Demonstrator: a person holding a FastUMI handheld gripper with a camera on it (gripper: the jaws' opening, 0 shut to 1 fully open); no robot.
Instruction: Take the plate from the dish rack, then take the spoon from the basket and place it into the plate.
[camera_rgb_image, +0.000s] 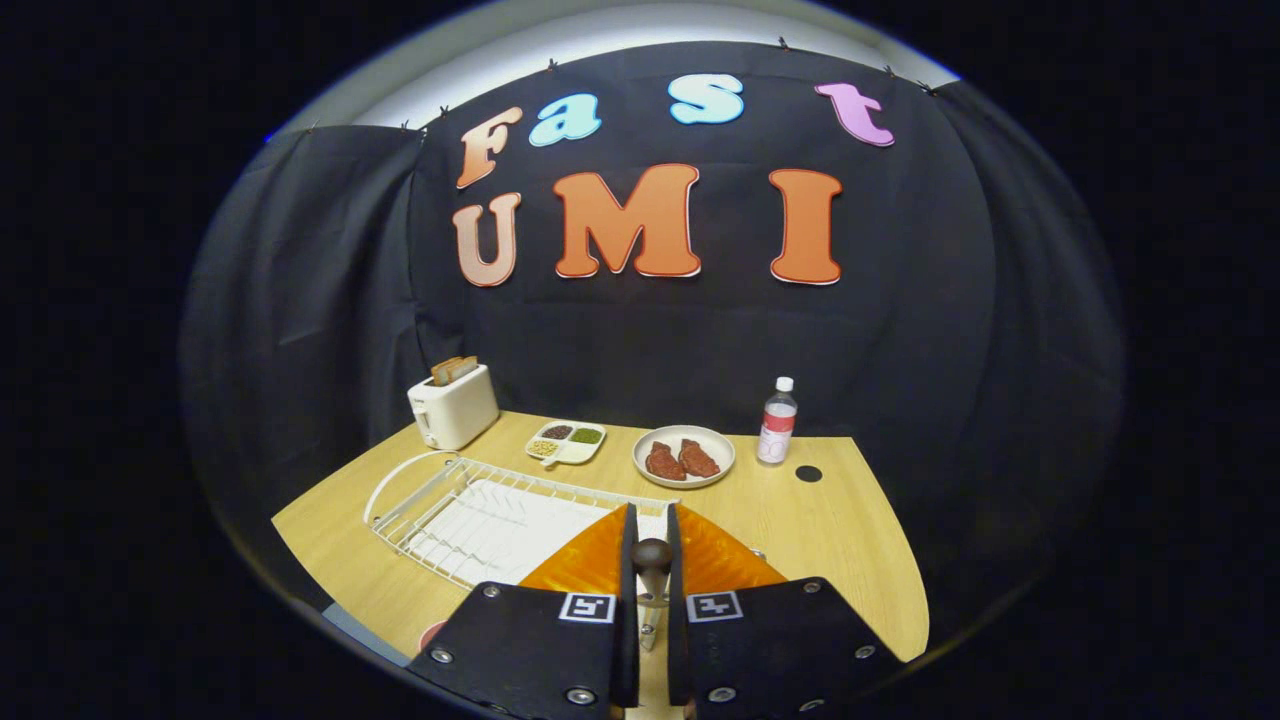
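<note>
Presently, in the gripper view, the tool sits at bottom centre with its fingers drawn nearly together, clamped on a spoon. The spoon's dark, rounded handle end stands up in the narrow gap between the fingers; its pale metal shank runs down out of sight. Judgement: the spoon has been lifted and is being carried toward the plate.

Just beyond the fingertips lies an orange plate, translucent and ribbed, partly hidden by the fingers. It appears to rest on the desk, at the near end of the rack; whether they touch cannot be told. Judgement: the plate is already out of the rack, placed low and close to receive the spoon.

The rack, lower left of centre, is white wire over a ribbed white tray. The desk is pale wood-grain laminate with a curved edge.

Further back, mid-frame: a white toaster with bread, a divided white dish of seeds, a round dish holding two reddish pieces, a clear bottle.
</note>
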